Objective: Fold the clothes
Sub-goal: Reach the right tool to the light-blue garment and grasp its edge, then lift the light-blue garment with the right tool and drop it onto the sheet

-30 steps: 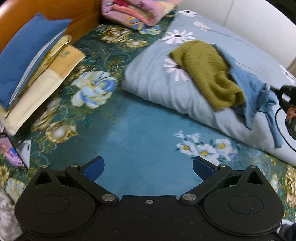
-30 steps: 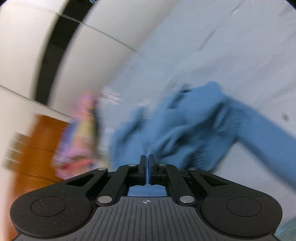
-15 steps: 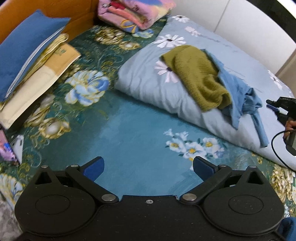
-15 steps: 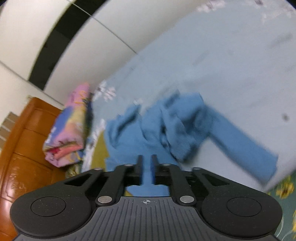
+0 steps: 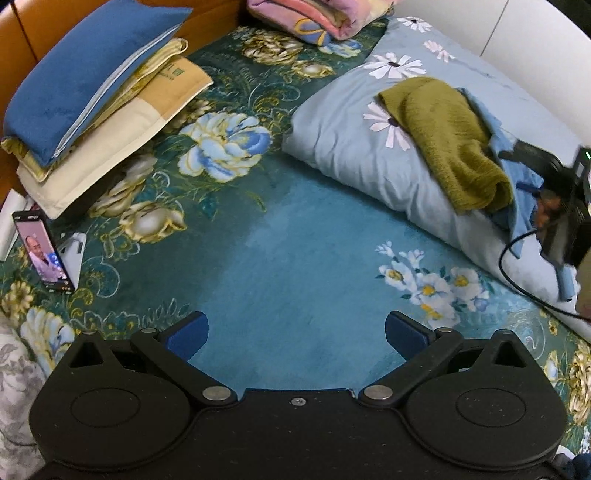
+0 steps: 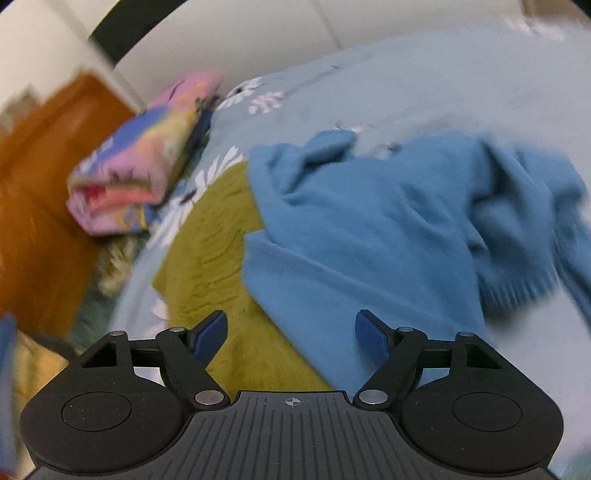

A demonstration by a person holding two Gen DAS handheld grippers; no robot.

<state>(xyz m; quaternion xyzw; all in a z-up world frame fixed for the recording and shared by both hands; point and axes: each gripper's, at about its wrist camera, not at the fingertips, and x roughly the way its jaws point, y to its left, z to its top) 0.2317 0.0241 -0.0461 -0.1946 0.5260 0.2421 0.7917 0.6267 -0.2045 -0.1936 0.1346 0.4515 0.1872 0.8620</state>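
Note:
A blue sweater lies crumpled on a pale blue flowered quilt, partly over an olive green knit garment. My right gripper hovers just over both, its jaws opening, with nothing pressed between the pads. In the left wrist view the olive garment and the blue sweater lie on the quilt at the right, with the right gripper's black body over them. My left gripper is open above the teal floral bedspread, holding nothing.
Stacked blue and cream pillows lie at the left by a wooden headboard. A folded pink patterned blanket sits at the back. A lit phone lies at the left edge. A white wall borders the bed.
My right gripper has let go of the blue sweater and opened wide, swinging left and rolling so the olive garment now shows beneath it. The left gripper stayed open, its view drifting slightly.

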